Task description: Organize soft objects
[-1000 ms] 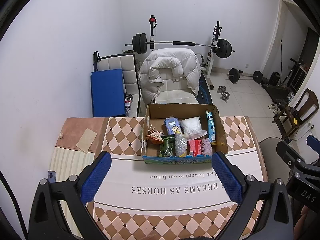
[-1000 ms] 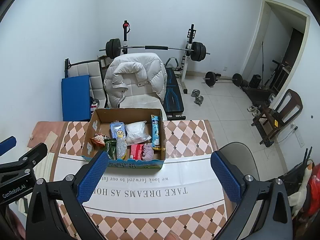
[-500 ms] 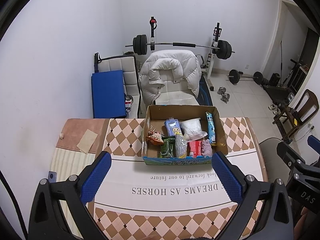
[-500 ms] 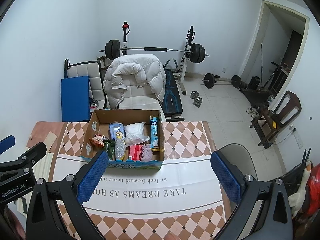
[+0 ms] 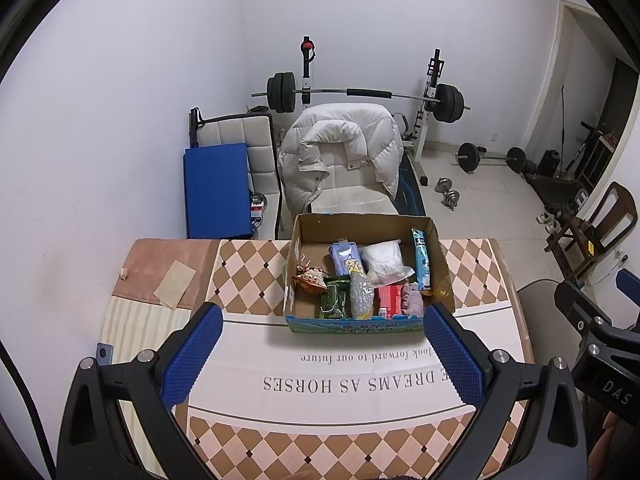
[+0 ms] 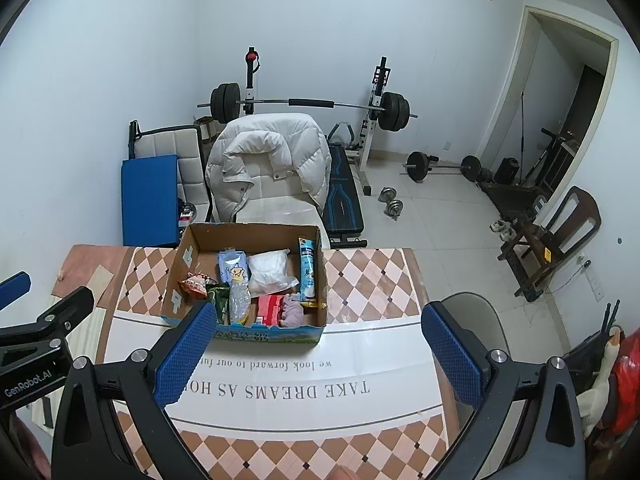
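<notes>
An open cardboard box (image 5: 438, 248) stands on the table (image 5: 248, 276) and holds several soft packets: a white bag (image 5: 385, 258), a blue pouch (image 5: 344, 257), a long blue tube (image 5: 421, 264), a green pack (image 5: 334, 300), a red pack (image 5: 390, 298), an orange snack bag (image 5: 310, 278) and a pale purple item (image 5: 412, 300). The box also shows in the right wrist view (image 6: 192, 240). My left gripper (image 5: 320, 328) is open and empty, held above the table just in front of the box. My right gripper (image 6: 316, 320) is open and empty, right of the box's front.
A white banner with printed words (image 5: 352, 380) covers the checkered tablecloth. A chair with a white down jacket (image 5: 340, 152) stands behind the table, with a blue mat (image 5: 216, 188) and a barbell rack (image 5: 360, 94) beyond. A grey chair (image 6: 472, 316) sits at the table's right edge.
Both grippers have drifted slightly forward toward the box and stay open. Nothing on the table has moved.
</notes>
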A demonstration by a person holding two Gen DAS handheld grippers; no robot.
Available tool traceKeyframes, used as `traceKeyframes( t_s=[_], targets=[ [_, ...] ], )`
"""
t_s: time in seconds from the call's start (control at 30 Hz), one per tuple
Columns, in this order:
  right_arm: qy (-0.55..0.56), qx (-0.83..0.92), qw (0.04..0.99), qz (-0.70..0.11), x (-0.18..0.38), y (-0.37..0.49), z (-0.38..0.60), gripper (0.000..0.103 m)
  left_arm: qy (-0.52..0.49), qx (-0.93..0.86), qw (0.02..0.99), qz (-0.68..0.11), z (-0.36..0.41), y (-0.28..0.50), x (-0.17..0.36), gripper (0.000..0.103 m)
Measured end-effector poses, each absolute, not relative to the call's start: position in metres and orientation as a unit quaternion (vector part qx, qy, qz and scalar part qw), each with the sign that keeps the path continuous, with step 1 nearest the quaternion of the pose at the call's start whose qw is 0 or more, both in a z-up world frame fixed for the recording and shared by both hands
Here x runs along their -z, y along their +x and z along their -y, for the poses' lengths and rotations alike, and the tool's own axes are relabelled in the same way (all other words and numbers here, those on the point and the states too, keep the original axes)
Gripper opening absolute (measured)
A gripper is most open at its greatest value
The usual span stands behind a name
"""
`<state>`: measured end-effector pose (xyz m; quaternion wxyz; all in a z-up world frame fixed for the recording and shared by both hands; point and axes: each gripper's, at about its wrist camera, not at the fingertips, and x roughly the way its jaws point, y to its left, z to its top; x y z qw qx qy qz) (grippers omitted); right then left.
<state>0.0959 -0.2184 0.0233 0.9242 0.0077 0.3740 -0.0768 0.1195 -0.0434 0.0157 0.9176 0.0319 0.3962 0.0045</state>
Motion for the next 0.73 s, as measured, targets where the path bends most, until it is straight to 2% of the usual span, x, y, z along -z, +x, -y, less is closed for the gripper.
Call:
traceKeyframes(
  t_s=[0.73],
  targets=[
    [0.011,0.080,0.924,-0.374,-0.0285,0.0975,0.2210,0.103,0.030,-0.010,0.919,-0.393,0.0387,0.1174,-0.0190,0.103]
  ],
)
